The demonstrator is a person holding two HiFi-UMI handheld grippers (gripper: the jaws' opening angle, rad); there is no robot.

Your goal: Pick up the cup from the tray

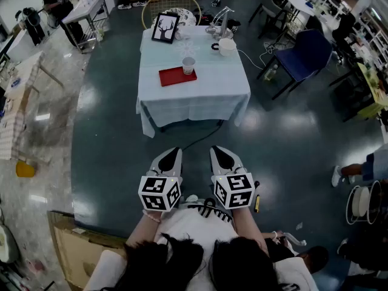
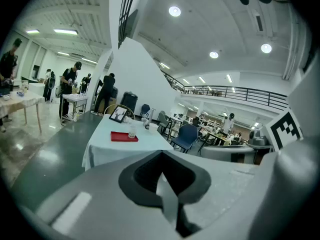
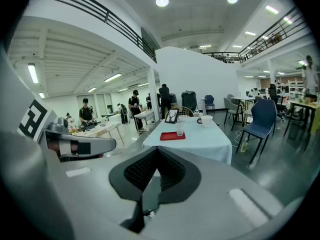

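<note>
Head view only: both grippers sit side by side close to the person's torso, well short of the table (image 1: pixel 200 99). Gripper views: left gripper (image 2: pixel 161 176) jaws pressed together, nothing btwn; right gripper (image 3: pixel 150 176) same. Cup (image 1: pixel 188 65) stands upright at right end of red tray (image 1: pixel 173 76), mid-table, w/ framed deer pic (image 1: pixel 165 27) behind. Pale cloth, dark glossy floor (image 1: pixel 121 144), blue chair (image 1: pixel 306 53) at right. Mezzanine railing (image 2: pixel 240 90) shows in gripper views only.

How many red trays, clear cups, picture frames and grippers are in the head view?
red tray: 1
clear cup: 1
picture frame: 1
grippers: 2 (left gripper, right gripper)
Total: 5
</note>
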